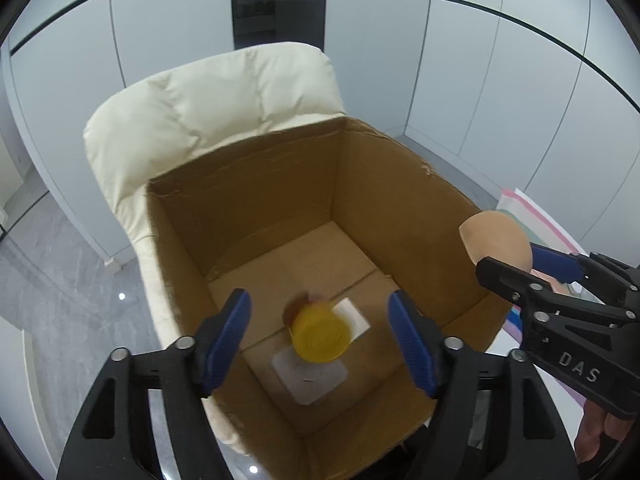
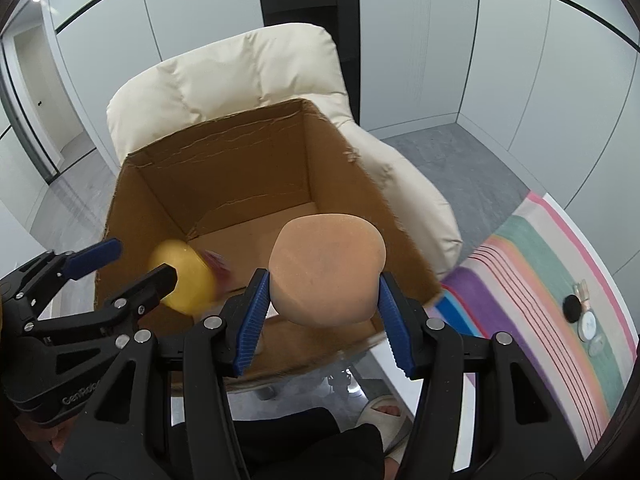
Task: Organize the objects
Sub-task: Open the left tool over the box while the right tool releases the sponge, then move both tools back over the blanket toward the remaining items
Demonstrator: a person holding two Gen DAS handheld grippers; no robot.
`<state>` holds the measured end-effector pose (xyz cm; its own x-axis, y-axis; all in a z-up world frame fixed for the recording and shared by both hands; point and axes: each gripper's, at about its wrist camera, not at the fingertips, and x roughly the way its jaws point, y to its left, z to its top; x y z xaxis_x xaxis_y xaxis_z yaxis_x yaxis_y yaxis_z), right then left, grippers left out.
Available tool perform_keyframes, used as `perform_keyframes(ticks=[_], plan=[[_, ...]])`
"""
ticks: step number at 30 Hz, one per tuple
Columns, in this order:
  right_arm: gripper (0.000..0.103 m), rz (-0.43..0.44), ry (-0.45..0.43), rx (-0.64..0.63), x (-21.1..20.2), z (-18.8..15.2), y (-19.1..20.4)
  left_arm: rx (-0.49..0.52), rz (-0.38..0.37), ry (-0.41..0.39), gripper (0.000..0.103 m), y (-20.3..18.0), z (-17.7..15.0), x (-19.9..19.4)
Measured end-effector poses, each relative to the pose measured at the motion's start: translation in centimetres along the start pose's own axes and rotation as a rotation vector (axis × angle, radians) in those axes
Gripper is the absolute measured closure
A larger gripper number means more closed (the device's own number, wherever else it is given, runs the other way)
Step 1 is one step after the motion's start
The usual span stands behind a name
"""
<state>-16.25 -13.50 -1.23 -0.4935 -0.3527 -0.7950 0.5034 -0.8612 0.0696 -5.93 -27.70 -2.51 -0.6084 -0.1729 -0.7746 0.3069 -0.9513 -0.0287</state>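
Observation:
An open cardboard box (image 1: 400, 184) stands on a cream armchair (image 1: 208, 96). My left gripper (image 1: 320, 340) is open above the box. A yellow round container (image 1: 320, 338) is blurred between its fingers inside the box, over a white label on the box floor. It also shows in the right wrist view (image 2: 182, 280), beside the left gripper (image 2: 132, 262). My right gripper (image 2: 324, 314) is shut on a beige makeup sponge (image 2: 326, 272) over the box's near rim (image 2: 404, 240). In the left wrist view the sponge (image 1: 496, 240) and right gripper (image 1: 516, 264) are at the box's right wall.
A striped cloth (image 2: 532, 292) covers a table at the right, with a black puff (image 2: 572, 308) and small round cosmetic items (image 2: 588, 326) on it. Grey floor and white wall panels surround the chair. The person's slippered foot (image 2: 384, 416) is below.

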Motion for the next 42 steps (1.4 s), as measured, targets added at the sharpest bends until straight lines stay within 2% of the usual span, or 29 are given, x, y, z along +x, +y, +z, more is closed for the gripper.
perform_keyframes(ticks=[3, 9, 16, 27, 31, 42], plan=[[0.045, 0.002, 0.007, -0.008, 0.5, 0.2, 0.9, -0.001, 0.021, -0.019, 0.01, 0.9, -0.1, -0.5], [0.035, -0.004, 0.014, -0.014, 1.1, 0.5, 1.9, -0.028, 0.043, -0.022, 0.006, 2.2, -0.2, -0.8], [0.009, -0.074, 0.007, 0.004, 1.0, 0.7, 1.3, -0.056, 0.062, -0.02, 0.003, 2.5, 0.1, -0.4], [0.001, -0.12, -0.006, 0.049, -0.3, 0.0, -2.3, -0.071, 0.038, -0.028, 0.0, 0.4, 0.7, 0.3], [0.001, -0.129, -0.012, 0.06, -1.2, -0.5, -4.0, -0.042, 0.029, -0.049, 0.0, -1.2, 1.1, 0.3], [0.0, -0.186, -0.038, 0.127, -3.4, -1.6, -8.4, 0.024, -0.007, -0.044, 0.0, -5.9, 1.2, 0.8]])
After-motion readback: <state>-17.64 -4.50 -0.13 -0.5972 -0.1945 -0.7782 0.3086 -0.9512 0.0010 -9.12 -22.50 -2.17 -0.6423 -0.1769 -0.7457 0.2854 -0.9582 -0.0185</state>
